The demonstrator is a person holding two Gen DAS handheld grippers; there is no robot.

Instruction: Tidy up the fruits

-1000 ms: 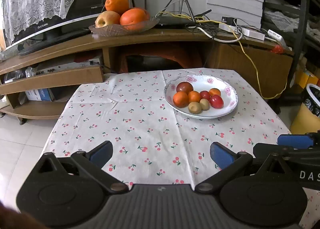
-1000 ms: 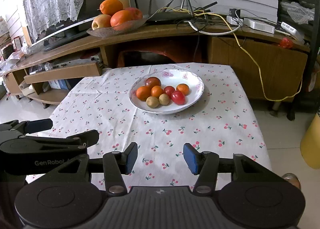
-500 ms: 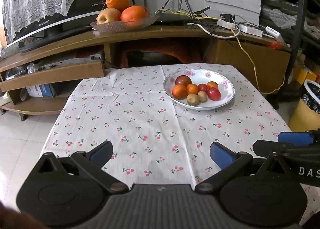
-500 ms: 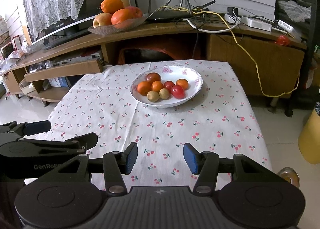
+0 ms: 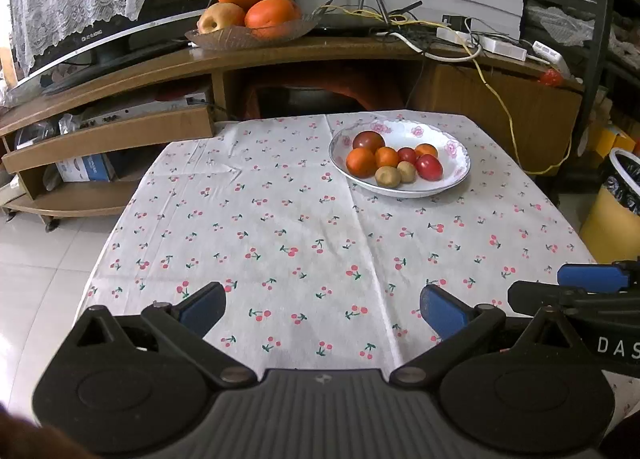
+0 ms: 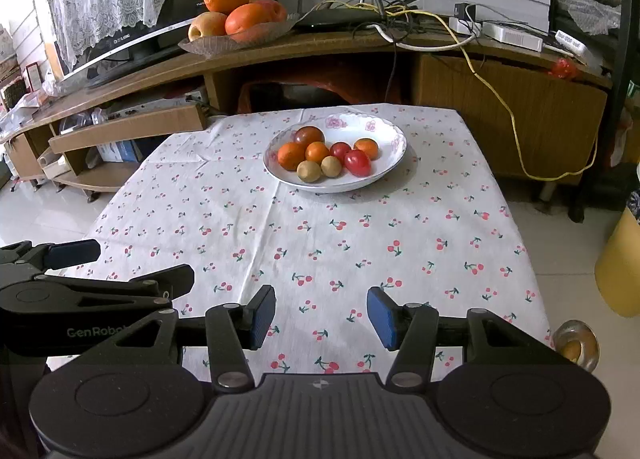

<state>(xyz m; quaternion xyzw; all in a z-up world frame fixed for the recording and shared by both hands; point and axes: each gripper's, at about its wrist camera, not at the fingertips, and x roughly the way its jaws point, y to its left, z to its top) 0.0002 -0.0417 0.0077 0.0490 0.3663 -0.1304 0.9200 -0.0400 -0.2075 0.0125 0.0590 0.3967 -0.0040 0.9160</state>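
The yellow bin is cut off at the right edge in both views; a small glass dish past the bench's near right corner holds something too blurred to identify.

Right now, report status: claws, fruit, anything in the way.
Left claw open, empty. Right claw open, empty. Fruit piled in white plate at far side of table, untouched. Cherry tablecloth bare between claws and plate.
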